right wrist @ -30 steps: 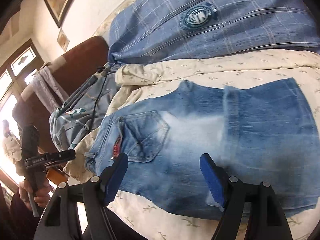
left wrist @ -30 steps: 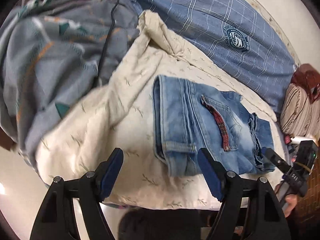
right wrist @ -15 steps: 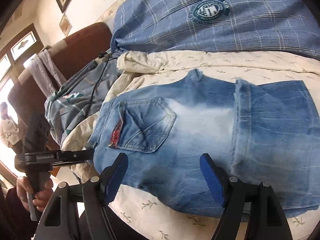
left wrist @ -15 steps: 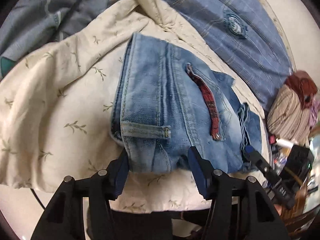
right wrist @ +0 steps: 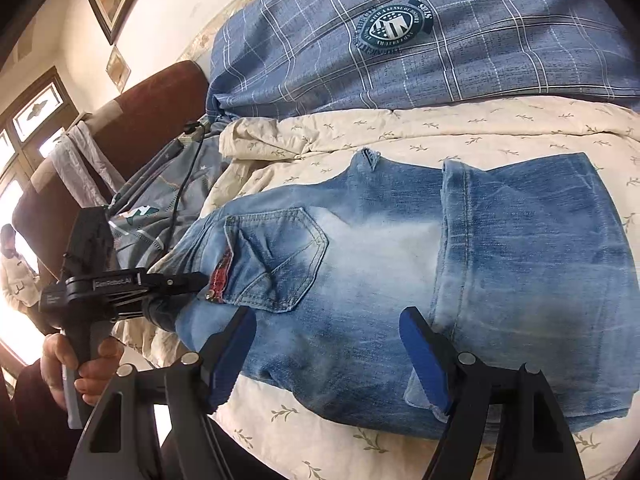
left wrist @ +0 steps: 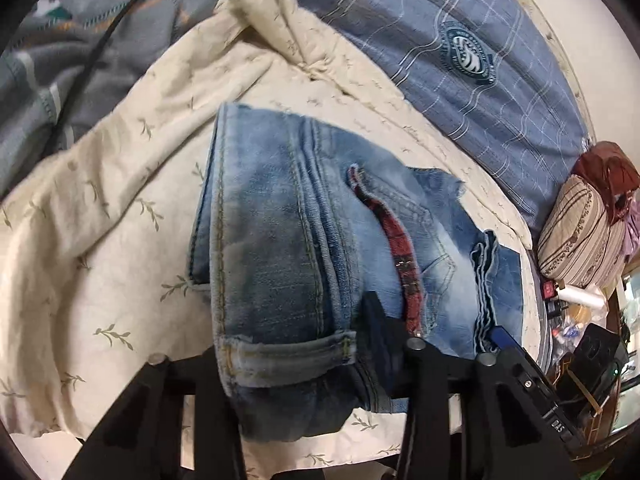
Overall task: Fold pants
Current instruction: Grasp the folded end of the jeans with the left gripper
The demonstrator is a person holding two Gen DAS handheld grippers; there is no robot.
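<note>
Left wrist view shows our left gripper pushed onto the waistband end of the jeans: denim fills the space between its fingers, the near finger hidden under the cloth and the far one pressed against a belt loop. Seen from the right wrist view, the same left gripper has its jaws drawn narrow on the waistband corner beside the red-lined back pocket, so we hold the jeans there.

Our right gripper stands wide open, its blue pads spread low over the near edge of the jeans at the seat and the folded-over leg; whether the pads touch the denim we cannot tell.

The jeans lie folded on a cream leaf-print quilt, waistband toward our left, the leg hem doubled back across the thigh on our right. The quilt shows bare along the near edge below the denim and in a band beyond it. Farther back a blue plaid pillow runs along the far side, well apart from the jeans. Beyond the waistband end, a grey patterned blanket with a black cable over it lies bunched against the quilt's raised fold.
</note>
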